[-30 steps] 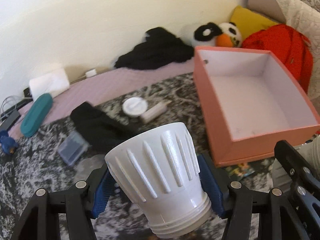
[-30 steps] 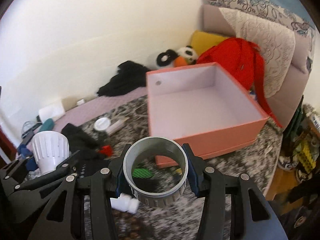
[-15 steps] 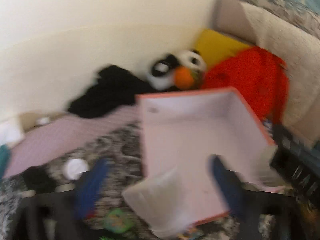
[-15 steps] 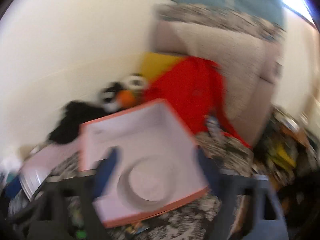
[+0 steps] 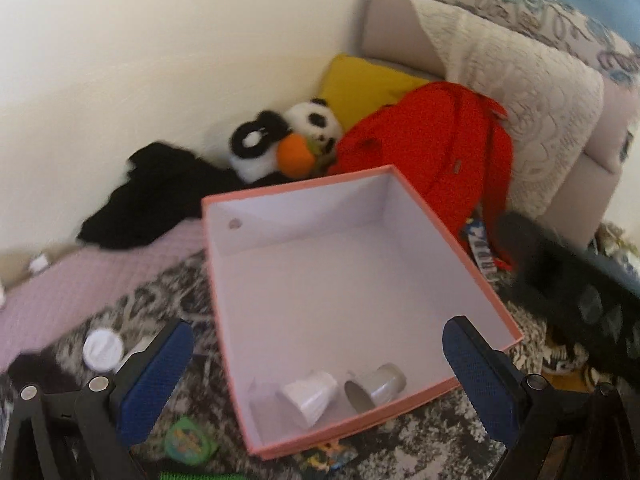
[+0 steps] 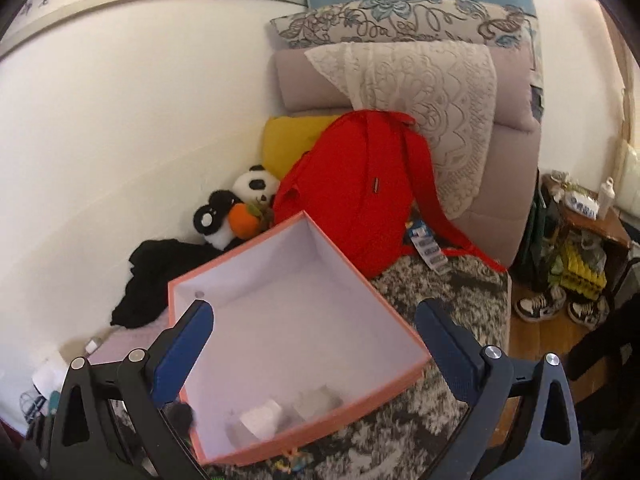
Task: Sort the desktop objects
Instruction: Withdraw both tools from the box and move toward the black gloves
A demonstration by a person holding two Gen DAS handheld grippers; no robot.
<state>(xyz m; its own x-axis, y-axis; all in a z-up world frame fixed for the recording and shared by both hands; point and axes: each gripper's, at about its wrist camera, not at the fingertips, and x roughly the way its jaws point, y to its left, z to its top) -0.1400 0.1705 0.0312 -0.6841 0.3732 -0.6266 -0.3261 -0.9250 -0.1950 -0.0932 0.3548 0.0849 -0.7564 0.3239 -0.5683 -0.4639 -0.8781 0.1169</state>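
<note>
Only my right view shows sneakers on the floor. My left gripper and right gripper stand spread, holding nothing; in the pink box lie a white ribbed cap and a grey ring.

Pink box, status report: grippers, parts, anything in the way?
Left gripper and right gripper open, empty. White ribbed cup and grey ring lying in pink box, near its front wall. Nothing in the way.

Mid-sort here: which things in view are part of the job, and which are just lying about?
Part of the job:
- pink box
- white ribbed cup, lying in the box
- grey ring, lying beside it
- white round lid, green round item, both on the patterned cover

Lying about:
- red backpack
- panda plush
- black clothing
- yellow cushion
</note>
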